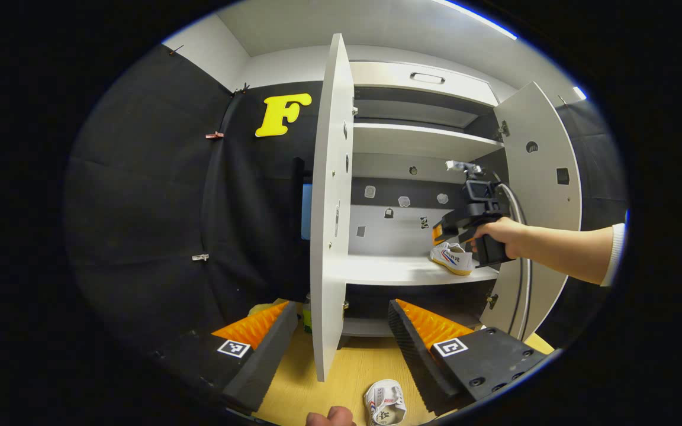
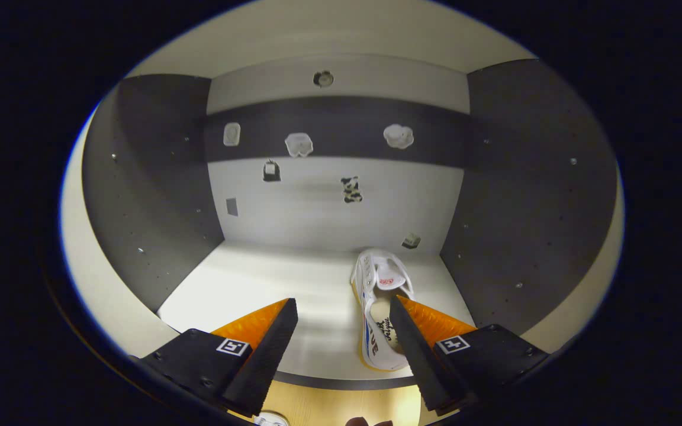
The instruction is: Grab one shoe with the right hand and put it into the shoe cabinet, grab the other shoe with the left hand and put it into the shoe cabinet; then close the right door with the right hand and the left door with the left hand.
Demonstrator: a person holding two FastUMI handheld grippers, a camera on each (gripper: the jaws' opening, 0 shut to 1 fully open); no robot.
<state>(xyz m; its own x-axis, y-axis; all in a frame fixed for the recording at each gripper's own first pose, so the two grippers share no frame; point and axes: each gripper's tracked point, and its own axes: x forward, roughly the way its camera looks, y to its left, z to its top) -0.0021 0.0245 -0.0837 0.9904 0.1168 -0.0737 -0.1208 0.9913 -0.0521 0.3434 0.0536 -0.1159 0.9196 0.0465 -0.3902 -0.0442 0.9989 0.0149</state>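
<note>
The shoe cabinet [image 1: 412, 80] stands with its left door [image 1: 329, 207] and right door [image 1: 539, 195] swung out. A white shoe [image 1: 453, 258] with red and blue stripes lies on the middle shelf [image 1: 388, 269]. Just above it a hand holds my right gripper [image 1: 450, 234]. In the right gripper view that shoe [image 2: 379, 296] rests toe-in on the shelf [image 2: 258, 284], beside and partly behind the right finger; my right gripper [image 2: 341, 331] is open, not pressing it. The other white shoe [image 1: 385, 402] lies on the wooden floor [image 1: 347, 367], just below my open left gripper [image 1: 341, 331].
The left door's edge juts out towards me between my left gripper's fingers. More shelves [image 1: 412, 139] sit above the middle one, and a lower one [image 1: 364, 325] below. Black cloth wall [image 1: 151, 207] closes the left side. Small stickers dot the cabinet's back panel [image 2: 341, 201].
</note>
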